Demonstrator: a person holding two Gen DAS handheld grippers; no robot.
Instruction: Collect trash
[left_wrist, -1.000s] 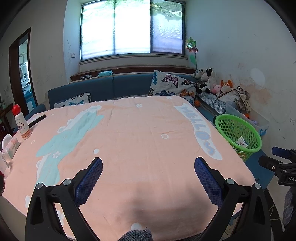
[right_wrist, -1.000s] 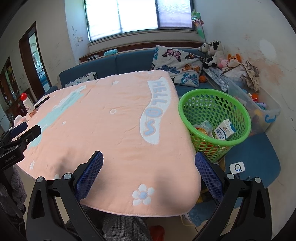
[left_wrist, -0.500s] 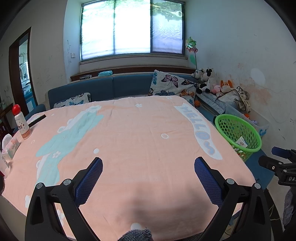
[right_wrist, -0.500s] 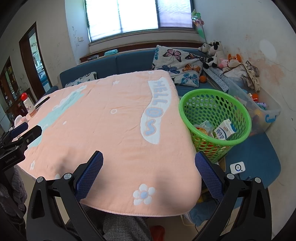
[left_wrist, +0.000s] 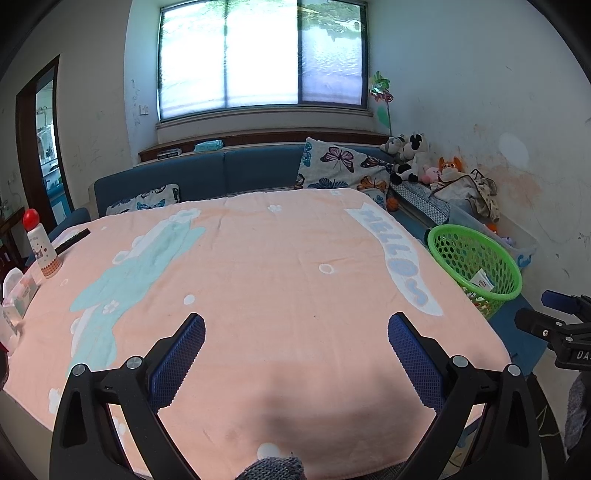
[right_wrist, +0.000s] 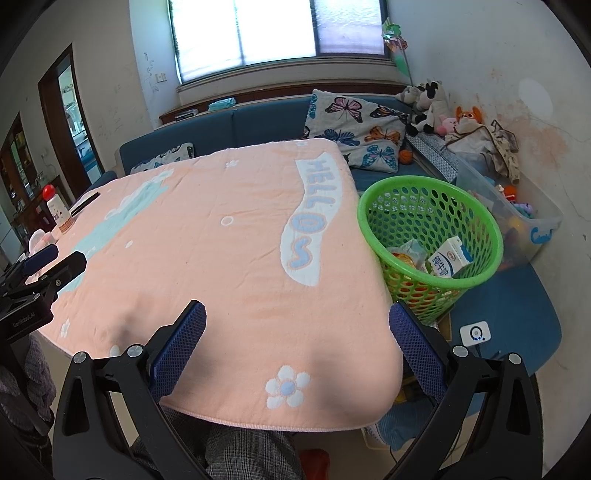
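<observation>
A green plastic basket (right_wrist: 480, 229) stands beside the table's right edge; inside it lie a white milk carton (right_wrist: 448, 260) and other wrappers. The same basket (left_wrist: 506, 266) shows at the right in the left wrist view, a carton (left_wrist: 482, 279) inside. My left gripper (left_wrist: 295, 339) hangs open over the near part of the peach tablecloth (left_wrist: 277, 266), nothing between its blue pads. My right gripper (right_wrist: 297, 328) is open too, above the table's near right corner, left of the basket. No loose trash shows on the cloth.
A white bottle with a red cap (left_wrist: 40, 247), a dark remote (left_wrist: 72, 240) and tissue packs (left_wrist: 18, 295) sit at the table's left edge. A blue sofa (left_wrist: 221, 177) with butterfly cushions (right_wrist: 354, 129) runs behind. Plush toys (right_wrist: 432, 107) and a clear storage box (right_wrist: 532, 229) crowd the right wall.
</observation>
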